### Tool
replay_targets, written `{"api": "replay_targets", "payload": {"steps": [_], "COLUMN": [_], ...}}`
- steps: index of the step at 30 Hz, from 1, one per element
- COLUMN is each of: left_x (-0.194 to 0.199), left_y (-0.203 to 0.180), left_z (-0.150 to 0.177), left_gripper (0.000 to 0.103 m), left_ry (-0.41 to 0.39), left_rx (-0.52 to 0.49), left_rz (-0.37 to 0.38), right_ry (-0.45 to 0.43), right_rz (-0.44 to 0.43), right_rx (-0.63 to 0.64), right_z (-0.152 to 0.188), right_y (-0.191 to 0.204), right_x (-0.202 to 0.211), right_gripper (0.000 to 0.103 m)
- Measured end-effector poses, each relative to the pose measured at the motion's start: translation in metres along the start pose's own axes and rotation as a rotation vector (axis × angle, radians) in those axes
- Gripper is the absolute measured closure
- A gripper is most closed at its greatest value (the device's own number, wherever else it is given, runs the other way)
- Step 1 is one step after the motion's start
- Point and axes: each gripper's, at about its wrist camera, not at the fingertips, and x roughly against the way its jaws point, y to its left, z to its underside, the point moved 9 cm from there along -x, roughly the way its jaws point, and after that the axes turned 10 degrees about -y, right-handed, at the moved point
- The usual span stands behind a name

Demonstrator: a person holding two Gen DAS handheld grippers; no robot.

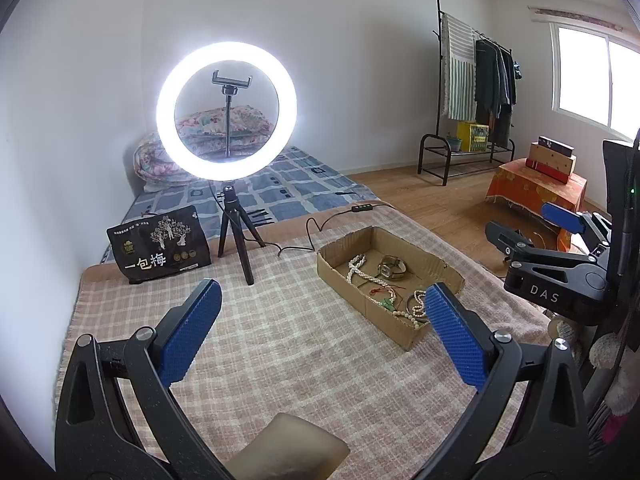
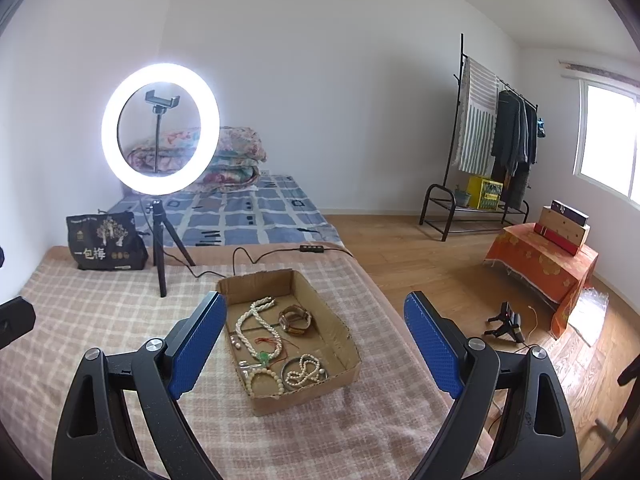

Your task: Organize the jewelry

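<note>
Jewelry lies heaped in the cardboard tray [image 2: 344,344], long axis running 11 to 5, at 12 o'clock between my right gripper [image 2: 316,340], jaws wide and empty; my left gripper [image 1: 324,312], equally wide, sees it at 1 o'clock, farther

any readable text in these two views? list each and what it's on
"一包梅": large white characters on the black snack bag, beside the ring light tripod; also readable in the right wrist view.
"DAS": white letters on the right gripper body, seen from the left wrist view.
Small print and round emblems on the bag: too small to read.
Yellow box under the clothes rack: print blurred, unreadable.
</note>
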Motion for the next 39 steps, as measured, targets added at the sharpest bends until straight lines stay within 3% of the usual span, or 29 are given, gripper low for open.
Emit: {"api": "replay_targets", "payload": {"steps": [39], "left_x": [-0.0017], "left_y": [0.0011], "left_z": [-0.0007], "left_gripper": [0.0], "left_ry": [0.005], "left_rx": [0.005], "left_rz": [0.002], "right_ry": [0.018], "right_rz": [-0.003], "right_rx": [0.0], "right_z": [0.0069], "right_y": [-0.0004], "right_x": [-0.0023], "right_gripper": [0.013]}}
